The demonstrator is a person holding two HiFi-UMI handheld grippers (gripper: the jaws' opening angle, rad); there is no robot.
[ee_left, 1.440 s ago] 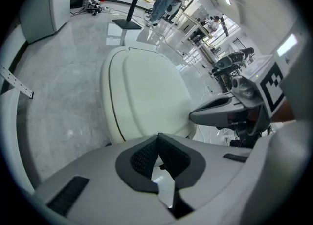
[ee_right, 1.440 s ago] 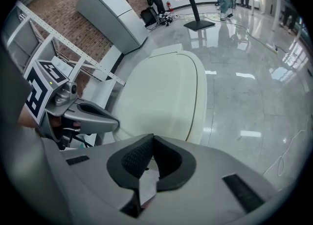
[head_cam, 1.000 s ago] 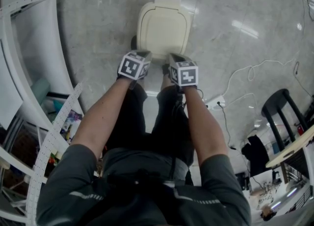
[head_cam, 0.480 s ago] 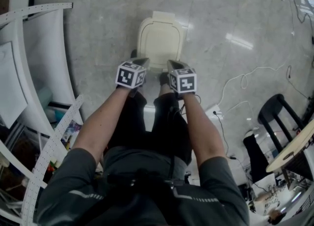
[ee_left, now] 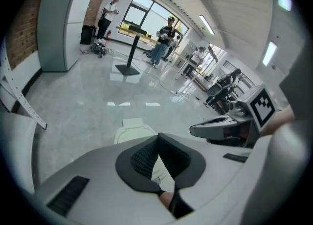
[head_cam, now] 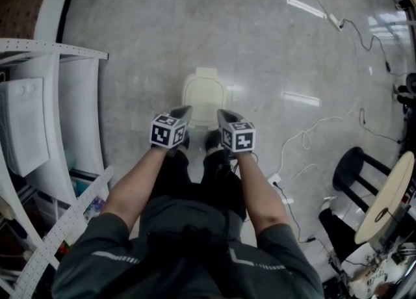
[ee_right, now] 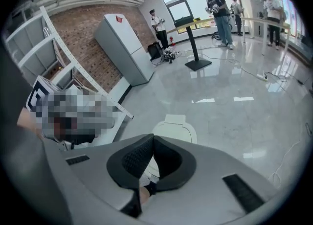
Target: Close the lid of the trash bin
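Trash bin lid down flat, farther below than a second ago | left gripper, right gripper now lifted clear | both jaws closed, empty

One trash bin with one lid (shut). Two grippers, the left gripper and the right gripper, each bearing one marker cube. One black chair, one round table, one tall white cabinet.
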